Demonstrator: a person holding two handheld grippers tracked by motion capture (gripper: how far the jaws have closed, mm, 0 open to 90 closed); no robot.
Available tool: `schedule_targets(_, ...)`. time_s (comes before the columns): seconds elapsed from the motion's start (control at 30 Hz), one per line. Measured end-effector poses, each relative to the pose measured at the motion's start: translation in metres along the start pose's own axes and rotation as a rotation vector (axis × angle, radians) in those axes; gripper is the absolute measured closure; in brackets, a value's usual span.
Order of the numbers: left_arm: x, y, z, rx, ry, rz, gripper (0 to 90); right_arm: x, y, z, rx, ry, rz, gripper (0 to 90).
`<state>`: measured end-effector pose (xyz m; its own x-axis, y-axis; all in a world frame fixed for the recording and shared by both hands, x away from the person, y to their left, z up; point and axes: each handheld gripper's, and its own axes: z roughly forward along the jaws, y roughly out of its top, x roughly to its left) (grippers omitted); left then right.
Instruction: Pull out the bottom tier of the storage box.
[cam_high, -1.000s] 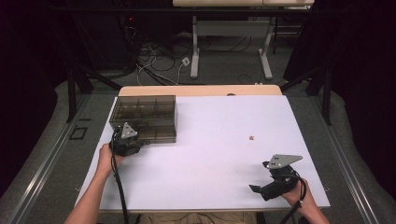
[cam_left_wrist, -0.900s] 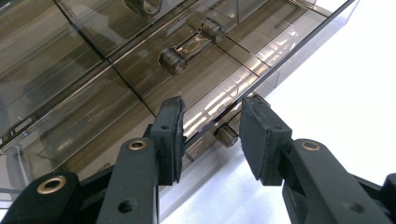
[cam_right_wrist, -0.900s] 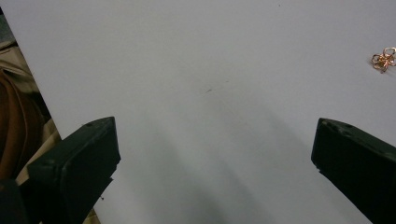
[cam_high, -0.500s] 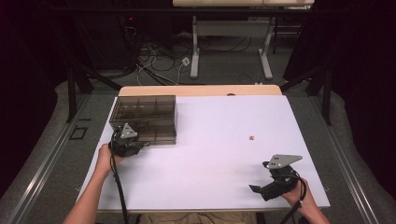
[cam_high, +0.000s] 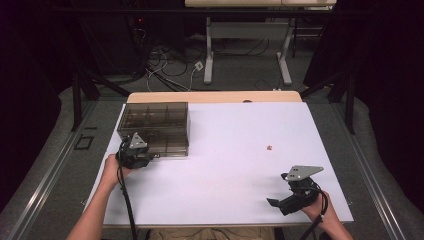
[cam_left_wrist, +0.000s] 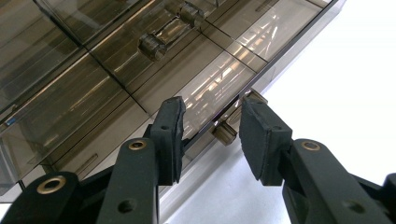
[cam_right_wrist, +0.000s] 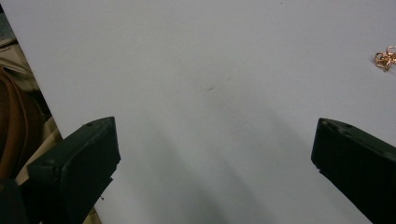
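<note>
Broadly, a white table top (cam_high: 225, 165) carries a smoky, see-through compartment box (cam_high: 155, 127) at its far left, lid down, with the divided cells visible through it in the left gripper view (cam_left_wrist: 116, 79). At the box's near edge the left gripper (cam_high: 135, 152) stands with its jaws partly apart (cam_left_wrist: 210, 135), one on either side of a small latch knob (cam_left_wrist: 224, 133) on the front rim, neither pad clearly pressing it. Well apart at the near right, the right gripper (cam_high: 295, 192) gapes wide over bare table (cam_right_wrist: 210, 154) holding nothing, and a tiny copper-coloured tangle (cam_high: 270, 147) lies beyond it (cam_right_wrist: 385, 58).
</note>
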<state>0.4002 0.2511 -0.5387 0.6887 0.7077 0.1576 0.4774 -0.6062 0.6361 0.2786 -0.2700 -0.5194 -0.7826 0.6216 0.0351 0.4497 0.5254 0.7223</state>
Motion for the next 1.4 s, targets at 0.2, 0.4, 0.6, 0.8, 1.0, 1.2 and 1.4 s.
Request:
schedule_targets(0.2,-0.0001,-0.0003,-0.0009,0.009,-0.017,0.003,60.0,0.0006,-0.0001,0.0002,0.002,0.002,0.008,0.3)
schedule_targets(0.4,-0.0003,0.0000,-0.0015,0.017,-0.021,0.002,60.0,0.0002,0.0000,0.0004,0.002,0.001,0.001,0.3)
schedule_targets(0.6,0.0001,-0.0001,-0.0028,0.032,-0.037,0.006,60.0,0.0004,-0.0002,0.0006,0.004,0.003,0.005,0.3)
schedule_targets(0.8,-0.0002,-0.0009,-0.0035,0.035,-0.047,0.001,60.0,0.0006,-0.0002,0.0007,0.006,0.004,0.004,0.3)
schedule_targets(1.0,-0.0008,-0.0010,-0.0042,0.042,-0.060,0.002,59.9,0.0006,-0.0005,0.0014,0.000,0.002,0.005,0.3)
schedule_targets(1.2,-0.0013,-0.0010,-0.0049,0.047,-0.064,-0.003,59.8,0.0006,-0.0005,0.0013,0.001,0.001,0.006,0.3)
schedule_targets(1.4,-0.0022,-0.0007,-0.0058,0.054,-0.063,-0.022,59.4,0.0007,-0.0006,0.0014,0.002,0.002,0.006,0.3)
